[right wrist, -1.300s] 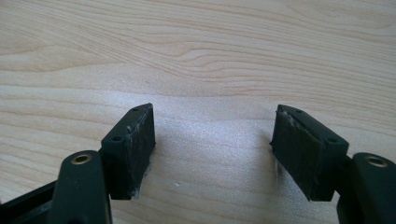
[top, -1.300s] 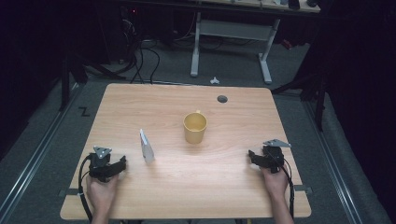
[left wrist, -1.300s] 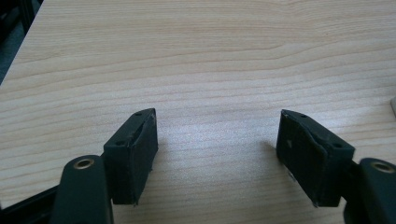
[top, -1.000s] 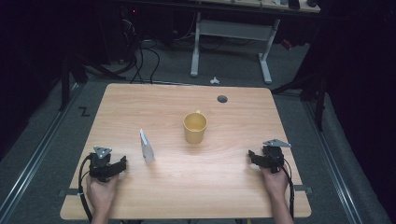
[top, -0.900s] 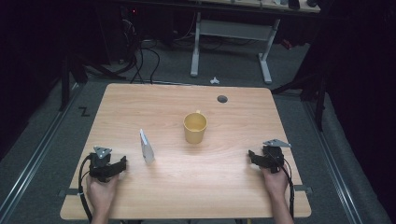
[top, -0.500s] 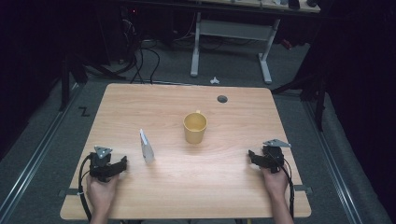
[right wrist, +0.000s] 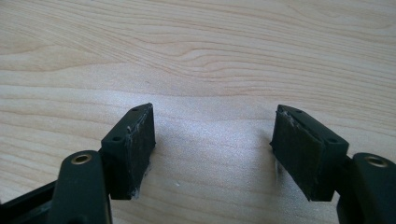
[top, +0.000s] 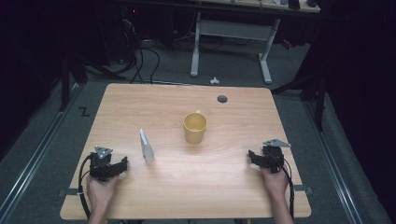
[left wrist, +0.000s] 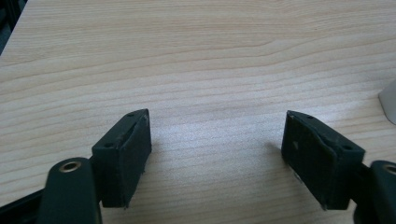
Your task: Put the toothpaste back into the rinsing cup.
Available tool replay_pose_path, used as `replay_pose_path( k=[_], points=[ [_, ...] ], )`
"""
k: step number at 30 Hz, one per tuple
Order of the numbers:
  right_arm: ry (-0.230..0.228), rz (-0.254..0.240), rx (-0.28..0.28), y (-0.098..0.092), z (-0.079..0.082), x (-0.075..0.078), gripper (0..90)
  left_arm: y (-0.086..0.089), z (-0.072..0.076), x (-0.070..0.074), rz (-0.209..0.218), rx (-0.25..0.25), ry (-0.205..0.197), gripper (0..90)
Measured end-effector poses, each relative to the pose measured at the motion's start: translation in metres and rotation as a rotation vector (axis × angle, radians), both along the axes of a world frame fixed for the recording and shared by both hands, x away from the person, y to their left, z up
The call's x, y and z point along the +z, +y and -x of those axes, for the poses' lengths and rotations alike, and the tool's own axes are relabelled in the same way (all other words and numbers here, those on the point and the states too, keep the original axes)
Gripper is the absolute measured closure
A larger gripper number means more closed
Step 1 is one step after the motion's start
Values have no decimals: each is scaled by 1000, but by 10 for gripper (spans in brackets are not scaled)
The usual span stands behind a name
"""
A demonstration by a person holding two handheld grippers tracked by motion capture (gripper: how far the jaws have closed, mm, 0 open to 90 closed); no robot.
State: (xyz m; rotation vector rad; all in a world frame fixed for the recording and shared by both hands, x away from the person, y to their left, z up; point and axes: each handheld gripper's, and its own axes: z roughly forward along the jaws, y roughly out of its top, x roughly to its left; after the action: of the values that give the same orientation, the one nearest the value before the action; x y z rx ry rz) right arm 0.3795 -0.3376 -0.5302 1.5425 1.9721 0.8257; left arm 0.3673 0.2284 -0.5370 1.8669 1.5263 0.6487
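A: High view: our left gripper, fingers just spread and empty, sits near the worktop's front-left corner; the white packet stands just beside.

B: Our right gripper, equally spread, is well apart.

Lab workspace, bare wooden table, dark surroundings, tangled floor cables, metal-framed desk behind

Left hand-held gripper jaws just widened, empty, right hand-held gripper jaws apart, empty
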Motion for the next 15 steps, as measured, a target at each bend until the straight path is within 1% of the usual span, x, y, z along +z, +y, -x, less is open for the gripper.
replay_pose_path(
  k=[3, 8, 11, 15],
  points=[
    [0, 0, 0, 0, 0, 0, 304, -1, 1, 1, 12, 1, 6, 221],
    [0, 0, 0, 0, 0, 0, 303, -1, 2, 4, 13, -12, 2, 217],
    [0, 0, 0, 0, 0, 0, 303, -1, 5, 8, 25, -13, -17, 214],
    [0, -1, 0, 0, 0, 0, 303, -2, 7, 13, 35, -24, -21, 213]
  ],
)
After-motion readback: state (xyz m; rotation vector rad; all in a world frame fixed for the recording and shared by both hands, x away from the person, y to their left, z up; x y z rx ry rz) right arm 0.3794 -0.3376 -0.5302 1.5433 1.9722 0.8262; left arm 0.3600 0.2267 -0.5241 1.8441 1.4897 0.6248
